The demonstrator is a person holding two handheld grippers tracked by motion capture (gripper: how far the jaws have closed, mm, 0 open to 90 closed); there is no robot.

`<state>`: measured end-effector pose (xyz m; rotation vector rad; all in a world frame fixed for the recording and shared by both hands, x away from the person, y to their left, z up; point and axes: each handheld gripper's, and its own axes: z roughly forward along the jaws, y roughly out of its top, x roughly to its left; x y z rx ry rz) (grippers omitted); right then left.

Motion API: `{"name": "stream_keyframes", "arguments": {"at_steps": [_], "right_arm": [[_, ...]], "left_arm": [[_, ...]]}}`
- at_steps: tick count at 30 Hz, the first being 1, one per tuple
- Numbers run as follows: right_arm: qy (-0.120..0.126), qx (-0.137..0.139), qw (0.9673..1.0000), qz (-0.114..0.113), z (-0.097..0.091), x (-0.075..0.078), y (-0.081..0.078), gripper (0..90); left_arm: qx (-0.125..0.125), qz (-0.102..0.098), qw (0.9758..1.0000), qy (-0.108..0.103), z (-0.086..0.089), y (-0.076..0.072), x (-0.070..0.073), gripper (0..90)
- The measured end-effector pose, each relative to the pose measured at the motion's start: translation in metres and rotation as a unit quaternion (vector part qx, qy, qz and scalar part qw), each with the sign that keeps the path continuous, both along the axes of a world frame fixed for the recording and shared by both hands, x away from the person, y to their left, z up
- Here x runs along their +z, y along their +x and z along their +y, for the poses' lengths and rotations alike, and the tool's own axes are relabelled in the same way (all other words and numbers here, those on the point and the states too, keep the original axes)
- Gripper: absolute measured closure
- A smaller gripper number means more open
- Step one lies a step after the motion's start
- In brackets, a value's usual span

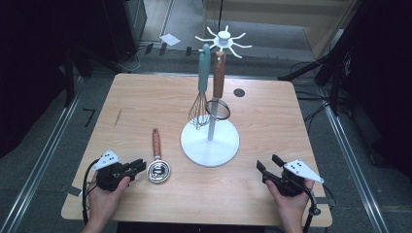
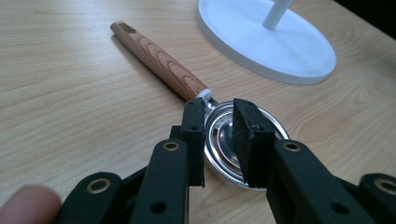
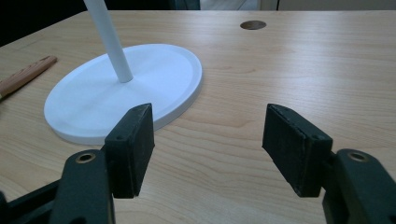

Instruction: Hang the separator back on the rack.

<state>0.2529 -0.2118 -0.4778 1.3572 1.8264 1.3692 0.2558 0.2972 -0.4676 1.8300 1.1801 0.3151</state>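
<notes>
A utensil with a wooden handle (image 1: 156,141) and a round metal head (image 1: 159,172) lies on the table at the left. My left gripper (image 1: 141,165) (image 2: 218,112) points at that head (image 2: 224,133), its jaws drawn close with only a narrow gap. The tips sit at the head's near rim; whether they touch it I cannot tell. My right gripper (image 1: 268,162) (image 3: 210,140) rests near the front right edge, open, with bare wood between its jaws. A white stand (image 1: 210,141) holds a teal-handled whisk (image 1: 200,102) and a brown-handled strainer (image 1: 217,104) on its hooks.
The stand's round base (image 2: 280,51) (image 3: 154,79) lies between the two grippers, a little farther back. A dark cable hole (image 1: 238,92) (image 3: 253,24) sits in the far tabletop. Black equipment and cables surround the table on the floor.
</notes>
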Motion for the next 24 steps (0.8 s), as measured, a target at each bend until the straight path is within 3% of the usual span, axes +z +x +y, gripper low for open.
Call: {"name": "stream_keyframes", "arguments": {"at_steps": [2, 3, 7, 9, 12, 18, 24], "right_arm": [[-0.002, 0.004, 1.0, 0.003, 0.001, -0.001, 0.0, 35.4], [-0.001, 0.004, 1.0, 0.004, 0.001, -0.001, -0.001, 35.3], [-0.009, 0.009, 0.9999, 0.003, 0.001, -0.001, 0.0, 35.4], [-0.018, 0.01, 0.9998, 0.002, 0.002, -0.001, 0.002, 35.3], [-0.029, 0.009, 0.9996, 0.001, 0.005, -0.001, 0.005, 35.4], [-0.046, 0.007, 0.9989, 0.001, 0.014, -0.001, 0.003, 35.3], [-0.055, 0.018, 0.9983, 0.01, 0.013, -0.007, 0.002, 35.0]], "left_arm": [[-0.001, 0.017, 0.9998, -0.009, -0.001, 0.004, -0.003, 75.2], [0.002, 0.024, 0.9997, -0.004, -0.003, 0.005, -0.005, 75.1], [-0.019, 0.023, 0.9994, 0.017, -0.01, 0.008, -0.012, 74.4], [-0.01, 0.015, 0.9996, 0.021, -0.013, 0.009, -0.014, 73.4], [-0.012, 0.023, 0.9994, 0.022, -0.015, 0.011, -0.016, 72.2], [-0.025, 0.04, 0.9986, 0.023, -0.019, 0.011, -0.018, 74.6], [-0.031, 0.06, 0.9977, 0.003, -0.016, 0.01, -0.018, 76.8]]}}
